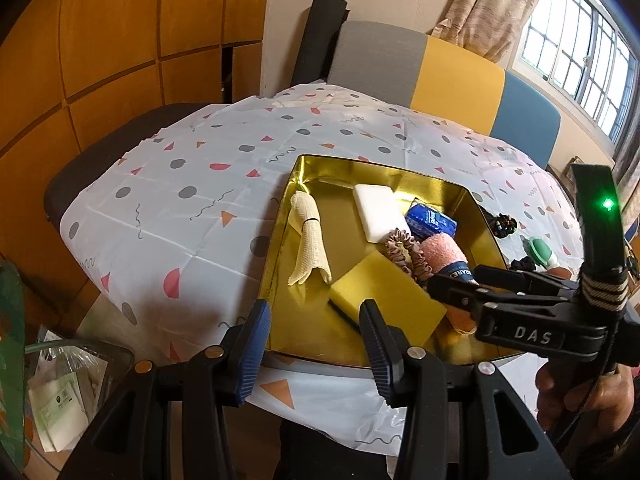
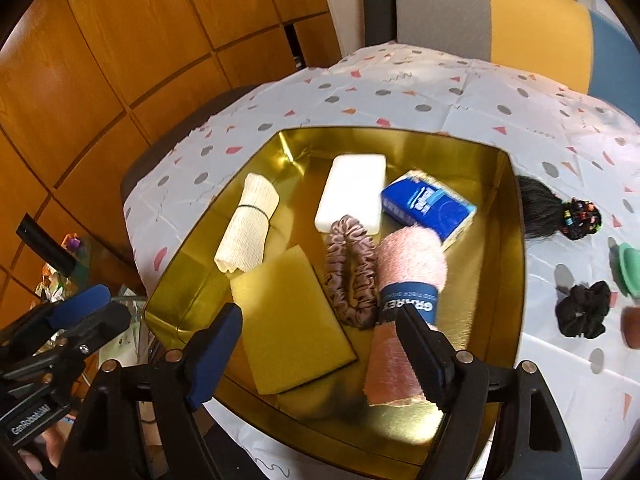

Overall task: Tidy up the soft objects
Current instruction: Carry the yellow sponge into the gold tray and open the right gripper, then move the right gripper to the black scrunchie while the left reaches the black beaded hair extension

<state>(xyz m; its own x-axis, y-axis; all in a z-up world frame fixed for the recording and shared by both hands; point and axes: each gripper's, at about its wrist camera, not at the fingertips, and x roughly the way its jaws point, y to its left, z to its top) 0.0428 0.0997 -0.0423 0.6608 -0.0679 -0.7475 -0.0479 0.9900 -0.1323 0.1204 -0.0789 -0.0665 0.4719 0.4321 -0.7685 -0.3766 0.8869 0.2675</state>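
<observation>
A gold tray (image 2: pixel 516 240) (image 1: pixel 288 200) on the patterned tablecloth holds a cream rolled cloth (image 2: pixel 248 228) (image 1: pixel 310 236), a white sponge (image 2: pixel 352 192) (image 1: pixel 380 210), a blue tissue pack (image 2: pixel 428 204) (image 1: pixel 430 220), a pink-brown scrunchie (image 2: pixel 352 276) (image 1: pixel 404 248), a pink rolled towel (image 2: pixel 412 264) (image 1: pixel 442 254) with a blue label, and a yellow sponge (image 2: pixel 288 320) (image 1: pixel 384 300). My right gripper (image 2: pixel 318 354) (image 1: pixel 460 280) hangs open over the yellow sponge, its right finger in front of the towel. My left gripper (image 1: pixel 314 348) (image 2: pixel 80 308) stands open over the tray's near left rim, holding nothing.
Right of the tray lie a black hairpiece with a beaded tie (image 2: pixel 560 212), a black scrunchie (image 2: pixel 584 312), a green item (image 2: pixel 628 268) and a reddish-brown thing (image 2: pixel 632 328). A grey, yellow and blue chair back (image 2: pixel 492 20) stands behind the table. Bags clutter the floor at left (image 1: pixel 60 392).
</observation>
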